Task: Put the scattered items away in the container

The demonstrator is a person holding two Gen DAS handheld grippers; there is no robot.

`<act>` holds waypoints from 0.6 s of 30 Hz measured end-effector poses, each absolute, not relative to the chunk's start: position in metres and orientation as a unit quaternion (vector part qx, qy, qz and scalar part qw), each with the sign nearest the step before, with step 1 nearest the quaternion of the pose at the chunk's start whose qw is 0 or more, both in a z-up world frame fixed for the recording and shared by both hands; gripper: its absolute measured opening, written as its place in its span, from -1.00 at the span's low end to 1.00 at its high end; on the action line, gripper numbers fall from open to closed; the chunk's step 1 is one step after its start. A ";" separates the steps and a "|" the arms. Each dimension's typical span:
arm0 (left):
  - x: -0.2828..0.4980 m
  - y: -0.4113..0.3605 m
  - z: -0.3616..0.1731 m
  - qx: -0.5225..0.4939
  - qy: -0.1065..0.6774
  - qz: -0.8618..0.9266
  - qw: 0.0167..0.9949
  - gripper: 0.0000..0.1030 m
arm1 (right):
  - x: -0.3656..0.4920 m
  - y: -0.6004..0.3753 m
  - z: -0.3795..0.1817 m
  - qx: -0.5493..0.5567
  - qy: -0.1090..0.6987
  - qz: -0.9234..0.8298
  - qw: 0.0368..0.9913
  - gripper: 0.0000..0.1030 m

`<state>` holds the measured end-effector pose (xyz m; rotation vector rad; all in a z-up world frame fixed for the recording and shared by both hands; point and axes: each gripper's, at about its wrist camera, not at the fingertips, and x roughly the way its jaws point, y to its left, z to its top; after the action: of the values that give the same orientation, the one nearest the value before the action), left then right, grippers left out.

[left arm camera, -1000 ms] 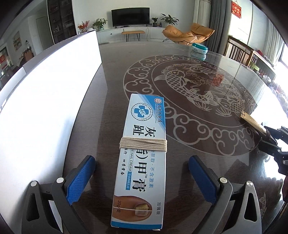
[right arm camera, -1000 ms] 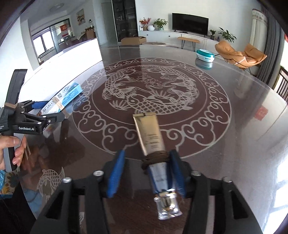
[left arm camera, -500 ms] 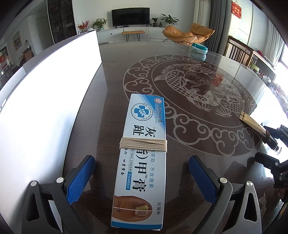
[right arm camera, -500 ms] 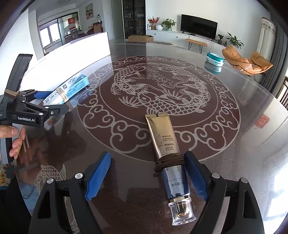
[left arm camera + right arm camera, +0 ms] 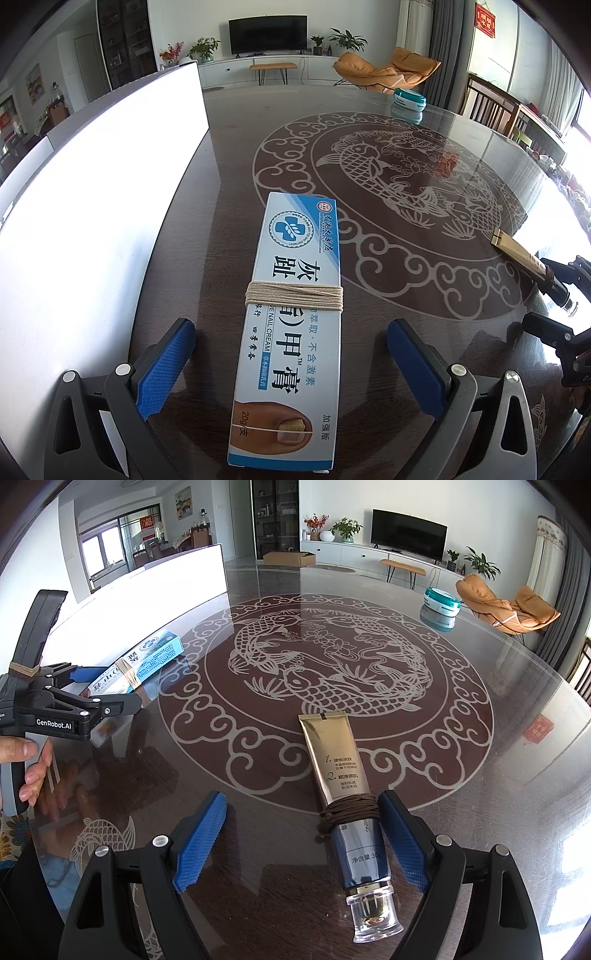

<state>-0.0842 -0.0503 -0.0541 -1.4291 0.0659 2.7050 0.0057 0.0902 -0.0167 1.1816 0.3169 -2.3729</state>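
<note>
Nearest in the left wrist view, the left gripper (image 5: 291, 363) stands with its blue pads wide apart, and the nail cream box (image 5: 291, 325) lies flat on the glass table (image 5: 229, 177) between them, touching neither pad. The box is long, white and blue, bound across its middle with pale string (image 5: 293, 298), and it points away from the camera toward the fish pattern (image 5: 399, 173) set under the glass. Just to its left runs the bright white wall of the container (image 5: 99, 206), overexposed so that its inside cannot be made out. In the right wrist view the right gripper (image 5: 303, 843) is likewise spread wide; the gold tube (image 5: 340, 771) lies on the table between the pads, hard against the right-hand one and well clear of the other, so nothing is gripped. The tube has a dark blue lower part wound with brown cord (image 5: 351, 806) and a clear cap (image 5: 373, 915) toward the camera. Further off at the left edge of this view a hand (image 5: 26, 760) grips the handle of the left gripper, with the box lying beyond it beside the container. Far across the table sits a small teal and white jar (image 5: 441, 602), and beyond it an orange chair (image 5: 506, 609) and a television (image 5: 406, 533).
</note>
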 end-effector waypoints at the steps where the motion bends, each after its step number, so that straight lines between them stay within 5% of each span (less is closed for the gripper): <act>1: -0.084 -0.050 -0.054 -0.467 0.021 0.883 0.041 1.00 | 0.006 0.090 -0.017 0.430 0.115 -0.864 0.234 0.65; 18: -0.083 -0.050 -0.055 -0.466 0.021 0.884 0.040 1.00 | 0.003 0.092 -0.019 0.434 0.114 -0.865 0.224 0.78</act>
<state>-0.0833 -0.0497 -0.0548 -1.4273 0.0645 2.7075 0.0027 0.0916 -0.0187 1.1991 0.3156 -2.3868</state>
